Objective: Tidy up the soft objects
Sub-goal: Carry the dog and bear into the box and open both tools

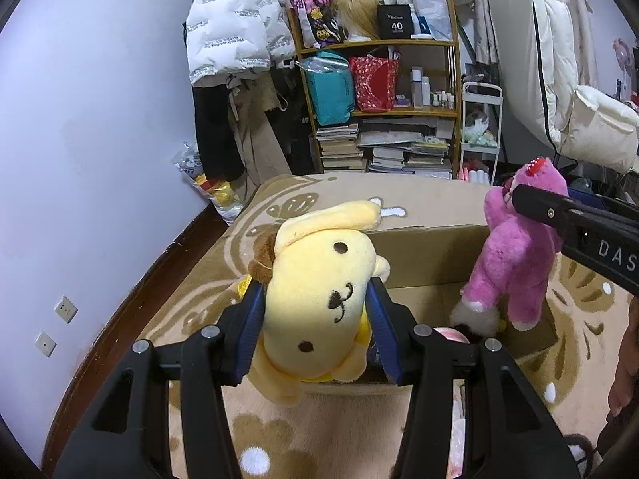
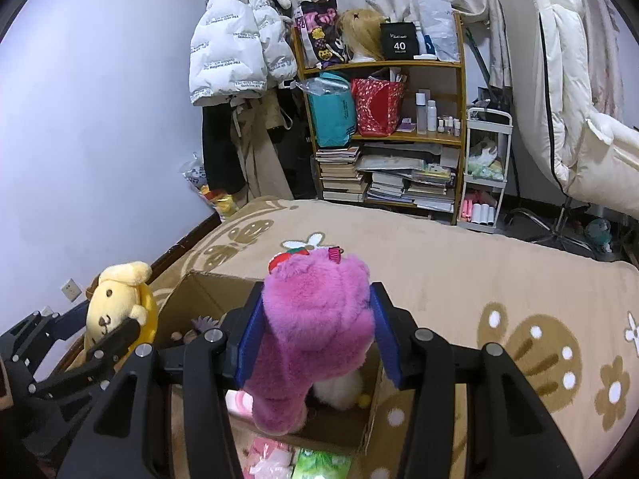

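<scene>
The left gripper (image 1: 317, 311) is clamped on a yellow plush dog (image 1: 315, 299), its 2 blue pads pressing the sides of the toy's head, which lies tilted sideways between them, above the near rim of an open cardboard box (image 1: 431, 247). The right gripper (image 2: 315, 327) grips a pink plush bear (image 2: 319, 319) by its furry upper body; the bear's legs dangle down over the box's interior. In the left wrist view the bear hangs well to the right of the dog, apart from it. The box sits on a beige patterned rug (image 2: 479, 263), with a white plush toy (image 2: 339, 391) already inside it.
</scene>
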### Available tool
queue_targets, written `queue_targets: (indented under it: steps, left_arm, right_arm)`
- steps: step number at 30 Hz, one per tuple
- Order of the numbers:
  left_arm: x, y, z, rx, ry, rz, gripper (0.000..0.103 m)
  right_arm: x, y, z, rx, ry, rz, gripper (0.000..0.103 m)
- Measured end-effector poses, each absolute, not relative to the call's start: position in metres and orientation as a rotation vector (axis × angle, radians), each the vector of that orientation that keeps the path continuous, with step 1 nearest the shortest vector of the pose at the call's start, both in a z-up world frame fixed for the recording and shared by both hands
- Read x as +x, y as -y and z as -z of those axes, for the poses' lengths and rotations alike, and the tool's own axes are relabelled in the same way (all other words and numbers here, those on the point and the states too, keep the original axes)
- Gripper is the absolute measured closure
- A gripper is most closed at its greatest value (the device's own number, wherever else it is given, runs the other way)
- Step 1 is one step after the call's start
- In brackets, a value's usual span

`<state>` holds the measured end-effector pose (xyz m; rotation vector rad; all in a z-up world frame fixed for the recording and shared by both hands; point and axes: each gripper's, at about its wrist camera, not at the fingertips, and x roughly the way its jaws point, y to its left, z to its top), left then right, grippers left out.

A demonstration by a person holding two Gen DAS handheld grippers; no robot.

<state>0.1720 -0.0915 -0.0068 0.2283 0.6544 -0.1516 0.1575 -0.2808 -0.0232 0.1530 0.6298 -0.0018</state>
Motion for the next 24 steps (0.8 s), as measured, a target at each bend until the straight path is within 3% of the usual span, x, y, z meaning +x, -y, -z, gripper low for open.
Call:
queue_targets:
  steps: [10,17,24]
  left_arm:
    - [0.204,0.100,0.033,0.179,-0.726,0.183,0.051]
    - [0.211,0.105,0.046,0.193,-0.752,0.185,0.040]
    - [0.210,0.104,0.048,0.209,-0.751,0.153,0.039]
  right_arm:
    - [0.182,0.286,0.053,0.169,-0.687,-0.017,0.050]
    - [0.189,0.286,0.070,0.187,-0.725,-0.033,0.048]
    - [0.189,0.285,0.075,0.160,-0.753,-0.007,0.046]
